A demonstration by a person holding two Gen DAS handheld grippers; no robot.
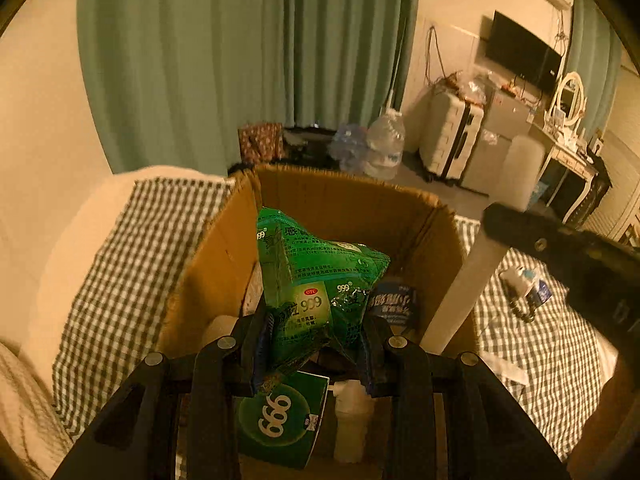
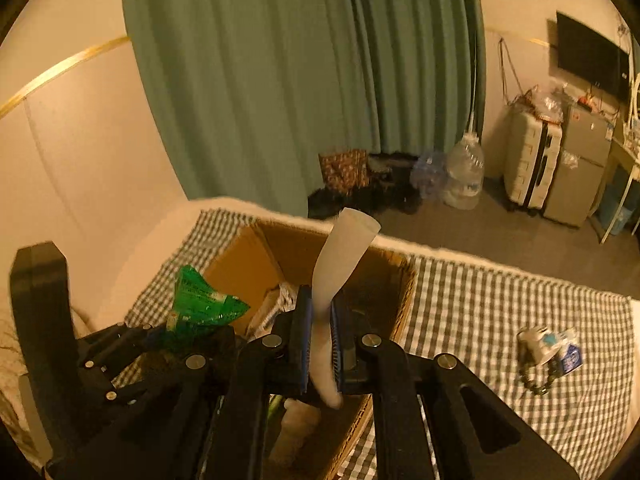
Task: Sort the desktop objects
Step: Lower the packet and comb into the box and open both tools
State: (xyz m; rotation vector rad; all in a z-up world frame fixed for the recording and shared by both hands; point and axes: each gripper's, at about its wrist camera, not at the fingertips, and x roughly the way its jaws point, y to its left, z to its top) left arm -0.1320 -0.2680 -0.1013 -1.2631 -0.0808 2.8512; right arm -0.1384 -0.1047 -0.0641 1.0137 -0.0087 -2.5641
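Note:
My left gripper (image 1: 316, 332) is shut on a crumpled green medicine bag (image 1: 320, 276) marked 999, which it holds over an open cardboard box (image 1: 348, 188). Inside the box lie a green 999 carton (image 1: 280, 416), a white bottle (image 1: 352, 420) and a dark blue packet (image 1: 394, 304). My right gripper (image 2: 320, 328) is shut on a white tube (image 2: 344, 252) that sticks up above the same box (image 2: 400, 280). In the right wrist view the left gripper (image 2: 192, 332) shows at the left with the green bag (image 2: 204, 304).
The box stands on a bed with a green checked sheet (image 2: 480, 304). A small heap of packets (image 2: 548, 350) lies on the sheet to the right. Beyond the bed are green curtains, water jugs (image 2: 464, 176), a suitcase (image 2: 532, 160) and a dressing table.

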